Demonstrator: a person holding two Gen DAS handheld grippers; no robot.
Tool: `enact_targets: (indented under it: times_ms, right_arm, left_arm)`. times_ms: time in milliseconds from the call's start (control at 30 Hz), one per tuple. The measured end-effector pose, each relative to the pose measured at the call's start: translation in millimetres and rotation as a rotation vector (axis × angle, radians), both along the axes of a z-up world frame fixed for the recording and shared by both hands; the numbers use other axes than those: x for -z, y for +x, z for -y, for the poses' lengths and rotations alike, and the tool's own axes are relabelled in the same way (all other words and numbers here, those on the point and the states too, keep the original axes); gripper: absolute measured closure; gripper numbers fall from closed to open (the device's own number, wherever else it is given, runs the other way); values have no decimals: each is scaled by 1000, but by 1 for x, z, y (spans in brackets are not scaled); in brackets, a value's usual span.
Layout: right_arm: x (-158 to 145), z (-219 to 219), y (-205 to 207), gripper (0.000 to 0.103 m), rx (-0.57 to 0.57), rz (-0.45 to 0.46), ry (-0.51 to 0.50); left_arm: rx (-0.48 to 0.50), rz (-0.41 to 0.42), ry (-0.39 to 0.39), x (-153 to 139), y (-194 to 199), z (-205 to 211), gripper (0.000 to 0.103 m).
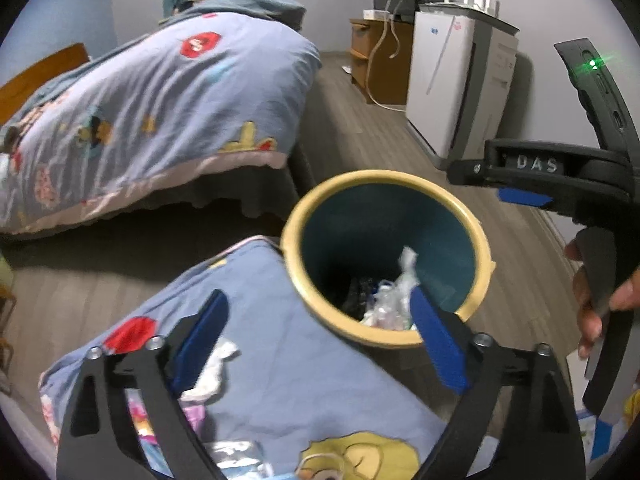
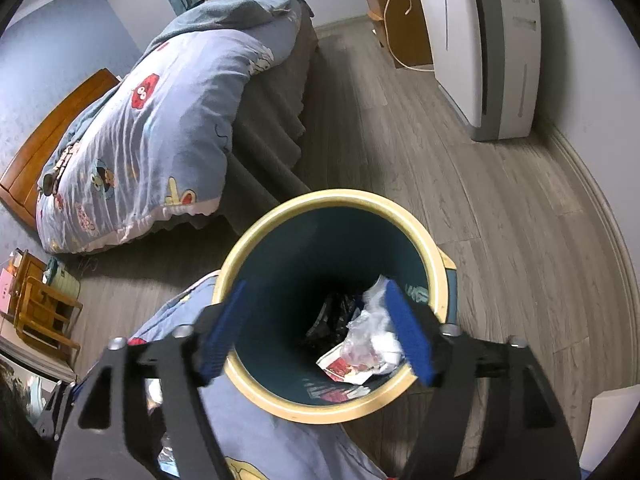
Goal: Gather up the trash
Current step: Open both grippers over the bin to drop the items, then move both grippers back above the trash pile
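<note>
A round waste bin point(image 2: 436, 268) with a cream rim and a dark teal inside is seen standing on the grey wood floor point(image 2: 500, 208), its near side touching a blue cartoon-print quilt point(image 1: 304, 380). In the right wrist view the bin fills the centre, and the right gripper point(image 2: 316, 332) is held above its mouth with its blue-padded fingers point(image 2: 408, 340) spread wide, one at about 8 o'clock over the rim and the other at about 4 o'clock; nothing is gripped between them. Inside the bin, crumpled clear plastic and white paper point(image 2: 372, 336) are seen lying at about 4 o'clock of the opening, with a red-printed wrapper point(image 2: 344, 370) just below them and dark wrappers point(image 2: 336, 316) near the middle. In the left wrist view the left gripper point(image 1: 316, 332) is likewise shown with its fingers point(image 1: 200, 340) wide apart and empty, the left one over the quilt and the right one over the near rim of the bin. A crumpled white tissue point(image 1: 212, 372) is seen on the quilt just beside the left finger, and more clear wrapping point(image 1: 240, 460) lies at 6 o'clock. The right gripper's body, with a hand point(image 1: 592, 300) on its handle, appears at 3 o'clock in that view. A bed point(image 2: 256, 128) under a matching quilt is seen at 10 o'clock, and a white appliance point(image 2: 480, 48) at 1 o'clock against the wall.
</note>
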State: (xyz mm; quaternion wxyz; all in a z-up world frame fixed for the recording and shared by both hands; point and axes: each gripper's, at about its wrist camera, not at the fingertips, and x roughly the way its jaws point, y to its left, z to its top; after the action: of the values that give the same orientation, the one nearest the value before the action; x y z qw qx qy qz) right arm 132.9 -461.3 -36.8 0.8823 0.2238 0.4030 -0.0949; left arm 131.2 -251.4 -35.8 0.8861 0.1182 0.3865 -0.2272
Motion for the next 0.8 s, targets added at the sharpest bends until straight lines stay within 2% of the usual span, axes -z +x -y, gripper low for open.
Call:
enact_targets:
  times_ms: [33, 100, 267, 400, 567, 800]
  right_arm:
    - [-4, -3, 0, 10, -1, 12, -7]
    - [-10, -7, -1, 6, -2, 28, -10]
    - [-24, -26, 3, 6, -43, 46, -30]
    - [-33, -46, 5, 6, -88, 54, -72]
    - [-39, -76, 7, 6, -155, 29, -144]
    - [-32, -120, -10, 6, -211, -35, -101]
  left_arm:
    - [-12, 6, -2, -3, -2, -8, 10]
    - [-34, 3, -7, -6, -3, -23, 9]
    - [-114, 12, -13, -21, -8, -73, 7]
    - [-173, 24, 20, -29, -14, -116, 6]
    - [-275, 29, 10, -35, -35, -178, 6]
    - [-381, -15, -34, -23, -73, -229, 6]
